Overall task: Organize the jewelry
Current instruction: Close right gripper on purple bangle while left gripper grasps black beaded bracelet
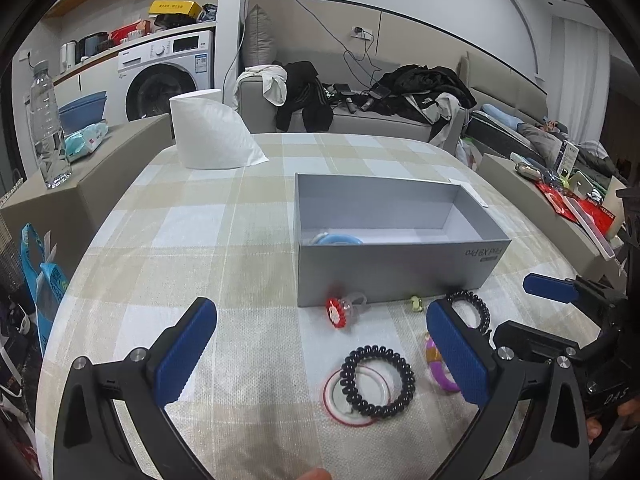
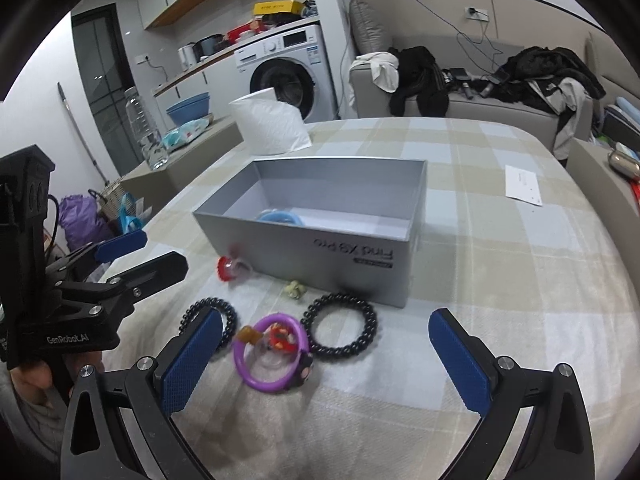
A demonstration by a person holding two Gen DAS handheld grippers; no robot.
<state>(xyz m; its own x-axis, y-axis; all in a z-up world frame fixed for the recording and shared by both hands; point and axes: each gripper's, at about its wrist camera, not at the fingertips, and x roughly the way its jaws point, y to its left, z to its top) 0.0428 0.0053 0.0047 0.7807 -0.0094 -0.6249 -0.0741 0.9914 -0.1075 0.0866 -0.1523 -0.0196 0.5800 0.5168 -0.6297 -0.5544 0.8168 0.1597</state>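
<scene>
From the left wrist, the left gripper [image 1: 322, 354] tilts down toward the checked table [image 1: 240, 240], jaws spread wide and empty, short of the grey box [image 1: 396, 276]; a black coil bracelet [image 1: 377, 381] lies between them.

From the right wrist, the right gripper [image 2: 325, 354] gapes likewise; a purple ring [image 2: 272, 354] lies before the box [image 2: 316, 254], which holds something blue, perhaps a bangle [image 2: 280, 216].

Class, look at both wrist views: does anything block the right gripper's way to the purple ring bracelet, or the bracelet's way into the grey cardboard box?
Nothing visible does. The right gripper, jaws open, has bare cloth before the purple ring bracelet; the open grey cardboard box lies just beyond.
</scene>
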